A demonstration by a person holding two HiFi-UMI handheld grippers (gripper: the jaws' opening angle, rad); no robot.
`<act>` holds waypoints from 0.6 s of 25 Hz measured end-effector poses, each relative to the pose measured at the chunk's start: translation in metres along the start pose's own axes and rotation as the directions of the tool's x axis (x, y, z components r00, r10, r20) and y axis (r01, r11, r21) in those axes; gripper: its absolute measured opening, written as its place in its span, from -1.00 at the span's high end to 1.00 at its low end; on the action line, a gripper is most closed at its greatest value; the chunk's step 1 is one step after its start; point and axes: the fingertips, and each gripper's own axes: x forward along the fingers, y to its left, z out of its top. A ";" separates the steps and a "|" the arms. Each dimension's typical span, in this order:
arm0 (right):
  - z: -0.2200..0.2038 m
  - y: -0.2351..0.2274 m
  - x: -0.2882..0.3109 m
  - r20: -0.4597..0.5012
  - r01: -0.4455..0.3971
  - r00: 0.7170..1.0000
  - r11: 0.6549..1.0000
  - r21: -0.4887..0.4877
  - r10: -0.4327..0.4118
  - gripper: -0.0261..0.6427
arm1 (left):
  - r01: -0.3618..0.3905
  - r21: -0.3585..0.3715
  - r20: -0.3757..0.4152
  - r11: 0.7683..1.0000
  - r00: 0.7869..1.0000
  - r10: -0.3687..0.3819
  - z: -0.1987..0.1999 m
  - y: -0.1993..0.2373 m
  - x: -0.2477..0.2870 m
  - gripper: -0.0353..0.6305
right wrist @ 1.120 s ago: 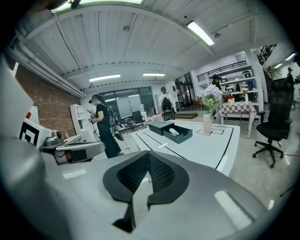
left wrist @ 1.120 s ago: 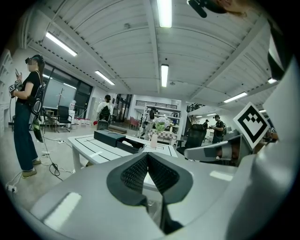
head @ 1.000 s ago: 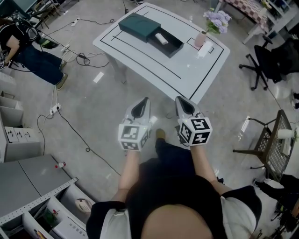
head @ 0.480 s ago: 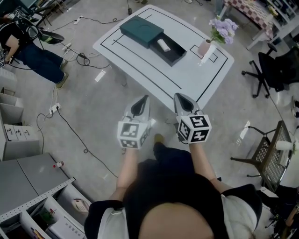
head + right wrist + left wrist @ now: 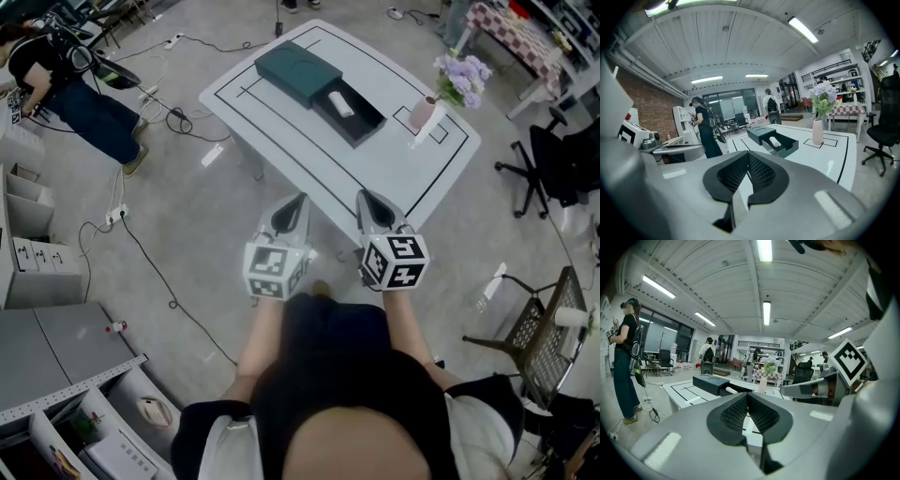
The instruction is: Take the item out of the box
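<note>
The dark green box [image 5: 295, 66] is sitting on the white counter [image 5: 375, 164] with its drawer [image 5: 367, 121] standing open toward the right, and the white rolled item [image 5: 341, 103] is lying inside that drawer. A pink vase [image 5: 422, 114] holding lilac flowers [image 5: 462, 75] is standing to the right of the box, well apart from it. Both tools are hovering on the near side of the box, well apart from it and pointing toward it. The left tool [image 5: 298, 200] is holding its jaws pressed together with nothing between them; the right tool [image 5: 364, 195] is likewise clamping shut on nothing. A person [image 5: 84, 94] in dark clothes is standing far to the left of the box
</note>
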 end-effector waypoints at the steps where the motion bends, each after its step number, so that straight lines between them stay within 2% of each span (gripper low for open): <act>1: 0.000 0.000 0.000 0.000 0.000 1.000 1.000 0.001 0.000 0.92 | -0.005 0.001 0.000 1.000 1.000 0.005 0.000 0.000 0.000 0.86; 15: -0.001 0.008 0.000 0.003 -0.022 1.000 1.000 0.010 0.022 0.92 | -0.032 0.001 0.003 0.999 0.999 0.032 0.002 0.000 -0.011 0.86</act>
